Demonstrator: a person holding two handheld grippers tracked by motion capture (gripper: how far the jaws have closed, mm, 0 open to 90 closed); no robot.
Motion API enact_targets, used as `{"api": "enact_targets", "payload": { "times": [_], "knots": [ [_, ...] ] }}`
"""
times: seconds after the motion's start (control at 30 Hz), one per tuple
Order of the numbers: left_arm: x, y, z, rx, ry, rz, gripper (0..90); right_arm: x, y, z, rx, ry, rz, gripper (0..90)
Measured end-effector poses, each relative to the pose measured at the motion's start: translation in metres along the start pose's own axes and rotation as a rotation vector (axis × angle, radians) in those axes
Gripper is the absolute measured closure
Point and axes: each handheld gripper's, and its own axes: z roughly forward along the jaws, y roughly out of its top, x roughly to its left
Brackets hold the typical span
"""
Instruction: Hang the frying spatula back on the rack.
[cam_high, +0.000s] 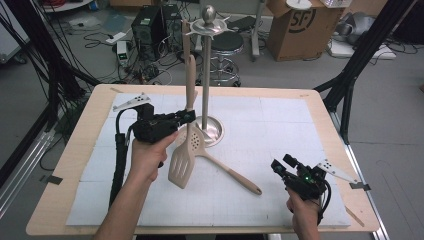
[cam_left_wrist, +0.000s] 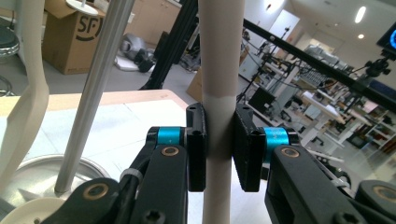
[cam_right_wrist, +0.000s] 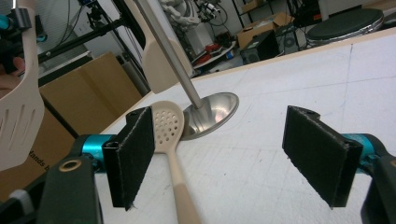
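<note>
While the left gripper (cam_high: 187, 116) clamps its fingers (cam_left_wrist: 196, 147) shut on the handle of a cream slotted turner (cam_high: 181, 167), the tool hangs blade-down at centre frame in the high view, just left of the steel rack (cam_high: 207, 75). Its handle runs upright between the pads in the left gripper view, and its blade sits just above the white counter (cam_high: 280, 125). A second cream utensil hangs from the rack's top ring beside it. At lower centre a skimmer (cam_high: 220, 162) lies flat, its perforated bowl resting against the rack's round base and its handle pointing to the lower right.

At lower right the right gripper (cam_high: 282, 167) waits near the counter, its fingers (cam_right_wrist: 133, 156) spread wide with nothing between them, the skimmer's handle running just past the left pad in the right gripper view.

The turner looks light and stiff, probably smooth plastic, so it could swivel or slip in a loose pinch. The mid-handle hold seems sensible: it leaves the handle's top end free for a hook. The skimmer looks much the same and is likely best taken by its handle.
</note>
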Motion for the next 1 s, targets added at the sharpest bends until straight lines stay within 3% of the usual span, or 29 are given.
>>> {"api": "enact_targets", "payload": {
  "times": [0.4,0.5,0.77,1.0],
  "knots": [
    [-0.004,0.036,-0.012,-0.030,0.009,0.045,77.2,-0.001,0.001,-0.002,-0.007,-0.002,0.001,24.6],
    [0.002,0.042,-0.016,-0.038,0.014,0.029,77.2,-0.002,0.001,-0.003,-0.009,-0.003,0.003,24.6],
    [0.014,0.052,-0.014,-0.023,-0.005,0.003,77.2,-0.002,0.001,-0.003,-0.009,-0.007,0.002,24.6],
    [0.018,0.053,-0.008,-0.015,-0.019,0.015,77.2,-0.002,0.001,-0.004,-0.011,-0.012,0.010,24.6]
  ]
}}
